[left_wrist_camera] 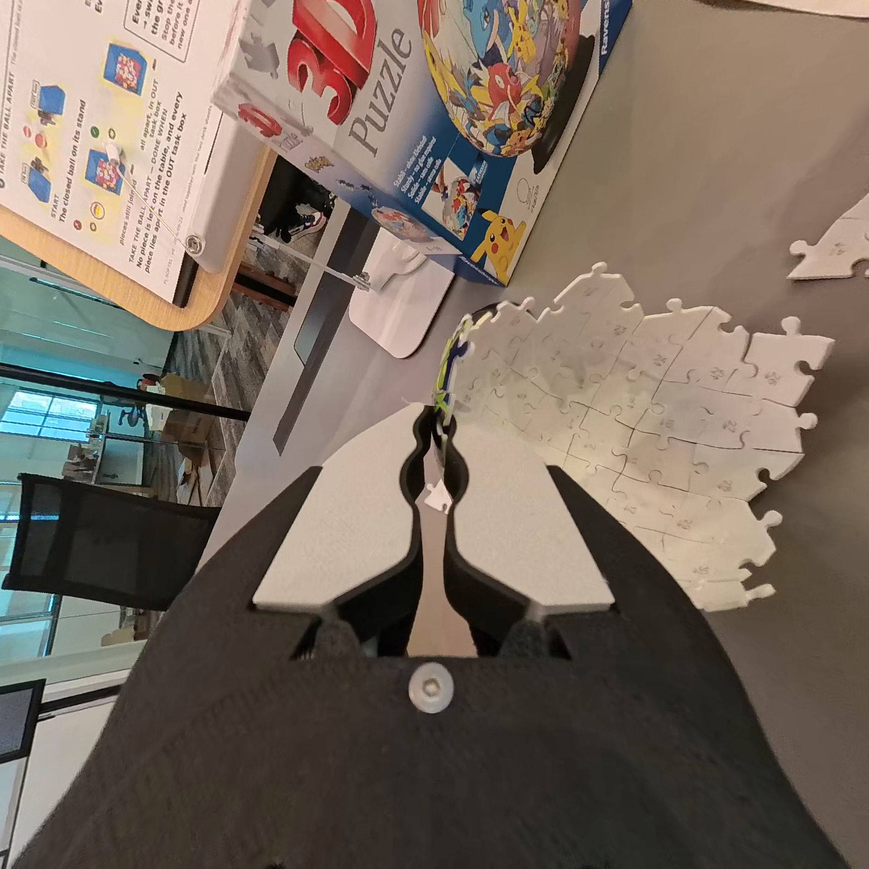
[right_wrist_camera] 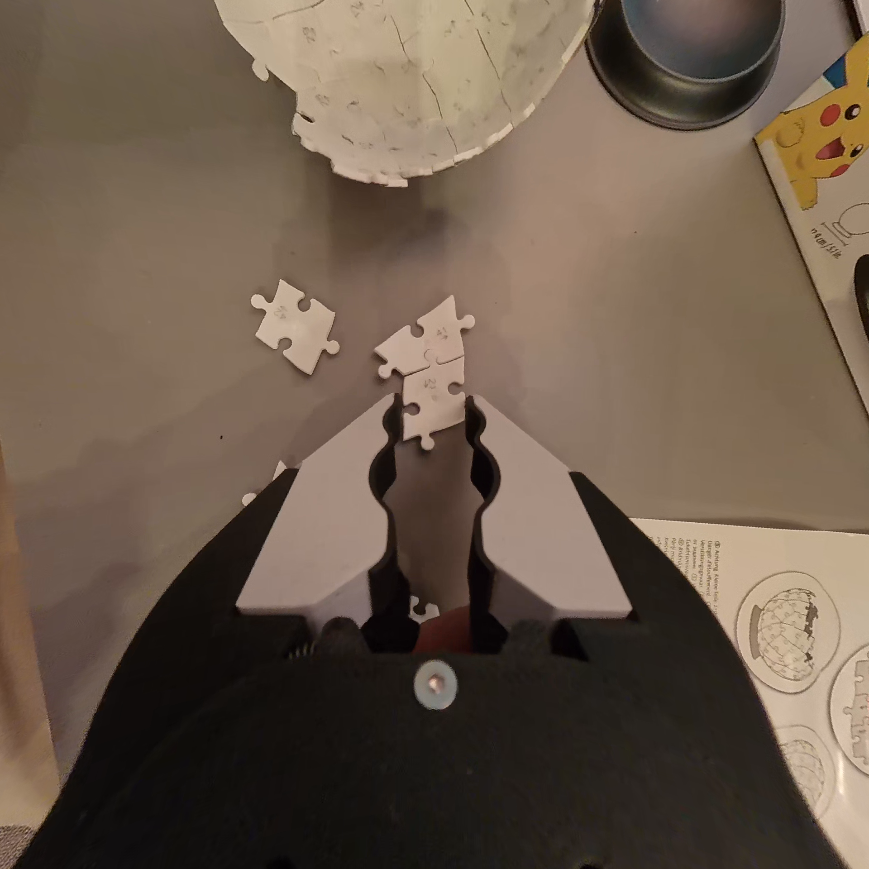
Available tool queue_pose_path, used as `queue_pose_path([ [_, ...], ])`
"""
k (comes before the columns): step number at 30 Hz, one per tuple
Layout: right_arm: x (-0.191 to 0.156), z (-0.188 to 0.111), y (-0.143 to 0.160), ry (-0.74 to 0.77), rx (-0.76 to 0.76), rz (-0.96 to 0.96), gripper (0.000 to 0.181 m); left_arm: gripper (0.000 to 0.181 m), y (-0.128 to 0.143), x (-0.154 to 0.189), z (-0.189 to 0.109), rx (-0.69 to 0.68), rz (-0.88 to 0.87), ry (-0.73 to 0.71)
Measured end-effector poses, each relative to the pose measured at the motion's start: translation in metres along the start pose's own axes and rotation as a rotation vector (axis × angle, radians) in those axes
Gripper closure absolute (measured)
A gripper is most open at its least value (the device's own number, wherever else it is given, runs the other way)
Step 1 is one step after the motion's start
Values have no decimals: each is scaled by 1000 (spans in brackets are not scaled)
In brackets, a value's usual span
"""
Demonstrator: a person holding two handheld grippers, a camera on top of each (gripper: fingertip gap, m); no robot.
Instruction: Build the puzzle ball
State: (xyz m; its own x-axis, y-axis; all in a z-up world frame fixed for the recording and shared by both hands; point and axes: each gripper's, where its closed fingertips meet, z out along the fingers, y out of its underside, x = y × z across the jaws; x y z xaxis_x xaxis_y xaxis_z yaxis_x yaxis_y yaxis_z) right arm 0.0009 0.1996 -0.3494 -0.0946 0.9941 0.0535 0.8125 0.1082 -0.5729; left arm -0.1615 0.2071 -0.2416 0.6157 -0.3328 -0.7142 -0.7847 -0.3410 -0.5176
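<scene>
right gripper (right_wrist_camera: 433,405) stands open, empty, its tips flanking the near piece (right_wrist_camera: 431,408) of a joined white pair (right_wrist_camera: 425,371) lying flat on the table (right_wrist_camera: 141,235), long axis running away from it. beyond sits the shell (right_wrist_camera: 399,84); left gripper (left_wrist_camera: 439,425) pinches the rim of the shell.

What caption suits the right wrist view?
Open right claw closing around a loose white puzzle piece on the grey table.
</scene>
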Motion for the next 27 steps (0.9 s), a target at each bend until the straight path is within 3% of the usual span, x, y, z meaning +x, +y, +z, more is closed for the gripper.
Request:
queue_pose_path([
  [18, -8, -1, -8, -28, 38, 79, 156, 179, -1, -5, -2, 4, -12, 6],
  [27, 2, -11, -17, 4, 89, 135, 157, 179, -2, -2, 2, -53, 10, 96],
])
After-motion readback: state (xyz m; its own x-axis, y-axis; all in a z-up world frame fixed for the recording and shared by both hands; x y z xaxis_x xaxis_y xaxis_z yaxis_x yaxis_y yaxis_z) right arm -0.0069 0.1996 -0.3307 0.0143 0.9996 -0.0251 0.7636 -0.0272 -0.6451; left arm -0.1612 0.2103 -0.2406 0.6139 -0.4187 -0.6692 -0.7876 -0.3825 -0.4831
